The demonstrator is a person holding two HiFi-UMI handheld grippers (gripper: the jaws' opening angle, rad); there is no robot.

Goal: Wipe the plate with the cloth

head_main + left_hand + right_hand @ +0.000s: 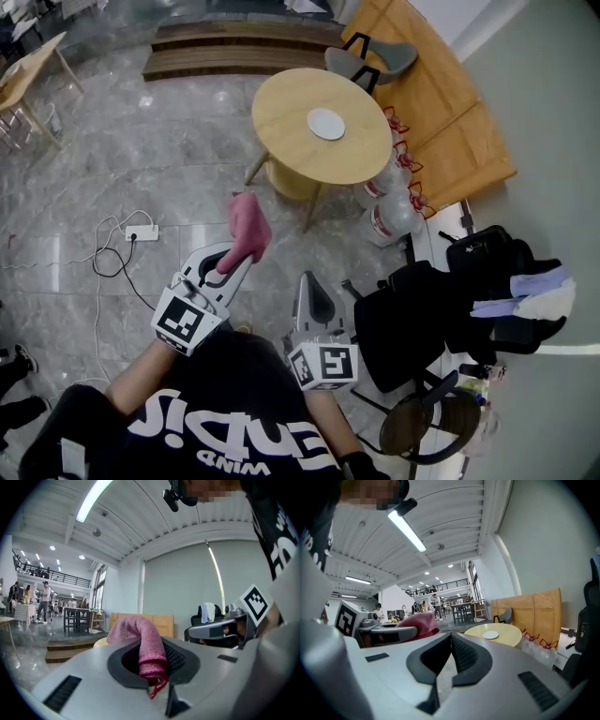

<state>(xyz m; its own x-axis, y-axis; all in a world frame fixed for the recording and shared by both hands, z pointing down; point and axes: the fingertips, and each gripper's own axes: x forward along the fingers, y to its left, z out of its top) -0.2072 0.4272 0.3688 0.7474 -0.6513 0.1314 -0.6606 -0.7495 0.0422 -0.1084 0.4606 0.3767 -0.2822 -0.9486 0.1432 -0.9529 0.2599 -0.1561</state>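
I have the left gripper (232,265) clamped on the pink cloth (247,225). Its own view shows the folded fabric pinched between the two jaws, the bulk of it arching up and flopping over ahead of them, with a few loose threads hanging at the near end. The right gripper (310,284) is held beside it, a little to the right and closer to the wearer's dark shirt (234,412). Its jaws are pressed together with nothing between them, which is plain in the right gripper view. Both grippers point roughly level, out over the grey marble floor (112,169).

The plate (326,123) — small, white and round — lies on the round wooden table (281,141), a bit right of the tabletop's centre. It is ahead of both grippers and well apart from them. The cloth hangs in the air and touches neither plate nor table.

On the floor just beside the table's right edge stand large clear water bottles (392,217) with red handles — at least two, though I can't count them surely from here. Beyond the table a grey chair (372,58) stands next to a wooden board (441,112). To the right of the grippers a black office chair (403,323) sits near a heap of dark bags and light clothing. On the floor to the left lies a white power strip (142,232) with cables trailing from it.
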